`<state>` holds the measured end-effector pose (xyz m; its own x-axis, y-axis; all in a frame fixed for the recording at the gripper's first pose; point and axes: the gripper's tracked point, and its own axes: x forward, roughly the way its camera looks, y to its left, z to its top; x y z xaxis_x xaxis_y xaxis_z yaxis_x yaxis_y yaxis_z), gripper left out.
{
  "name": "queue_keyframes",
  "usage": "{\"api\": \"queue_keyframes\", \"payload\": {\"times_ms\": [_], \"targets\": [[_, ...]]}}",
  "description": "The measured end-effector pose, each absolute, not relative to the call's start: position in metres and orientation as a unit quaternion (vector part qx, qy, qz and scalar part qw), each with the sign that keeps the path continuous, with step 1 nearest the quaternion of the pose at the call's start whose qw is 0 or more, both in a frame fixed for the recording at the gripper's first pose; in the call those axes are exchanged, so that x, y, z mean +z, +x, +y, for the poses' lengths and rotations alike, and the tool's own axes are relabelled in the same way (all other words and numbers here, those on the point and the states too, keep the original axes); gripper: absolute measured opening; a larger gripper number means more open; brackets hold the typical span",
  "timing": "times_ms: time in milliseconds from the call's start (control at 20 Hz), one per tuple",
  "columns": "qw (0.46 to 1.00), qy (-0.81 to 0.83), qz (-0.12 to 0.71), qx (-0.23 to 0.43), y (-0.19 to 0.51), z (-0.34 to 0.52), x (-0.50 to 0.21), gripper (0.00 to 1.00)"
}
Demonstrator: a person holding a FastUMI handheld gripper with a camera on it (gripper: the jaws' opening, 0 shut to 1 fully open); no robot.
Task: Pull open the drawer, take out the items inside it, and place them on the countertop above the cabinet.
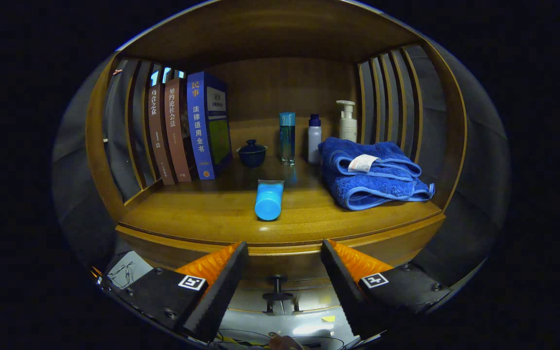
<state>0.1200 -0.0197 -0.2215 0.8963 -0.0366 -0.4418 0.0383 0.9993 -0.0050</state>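
Right now the tool (284, 244) is released, its fingers spread wide and holding nothing. It hangs just in front of the table's (202, 209) near edge. The drawer knob (277, 287) sits low between the fingers, on the drawer front (289, 270) under that edge. I cannot tell whether the drawer is shut or partly out, and its inside is hidden.

A tube (269, 199) lies on the table near the front, cap end toward the tool. A folded towel (372, 177) is to its right, books (187, 129) stand at the far left, and a lidded cup (252, 153) and bottles (287, 138) stand at the back. This fits two stages: a tool lined up on the knob to pull, or one that has just let a thing go on the table.

If the knob is the aim, I judge it wants the fingers level and centred on the stem. They should close fully before any pull, and the pull should run straight toward the near side, so the small knob does not slip. Anything set down belongs in the bare patch left of the tube.
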Motion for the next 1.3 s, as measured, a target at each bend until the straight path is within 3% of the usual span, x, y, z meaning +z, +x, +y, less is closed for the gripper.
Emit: {"api": "queue_keyframes", "payload": {"times_ms": [250, 950, 1300], "targets": [[0.974, 0.002, 0.225, -0.007, 0.112, -0.013, -0.205, 1.00], [0.997, -0.014, 0.074, -0.005, 0.038, -0.014, -0.024, 1.00], [0.999, -0.010, 0.031, 0.003, -0.008, -0.012, 0.021, 0.99]]}}
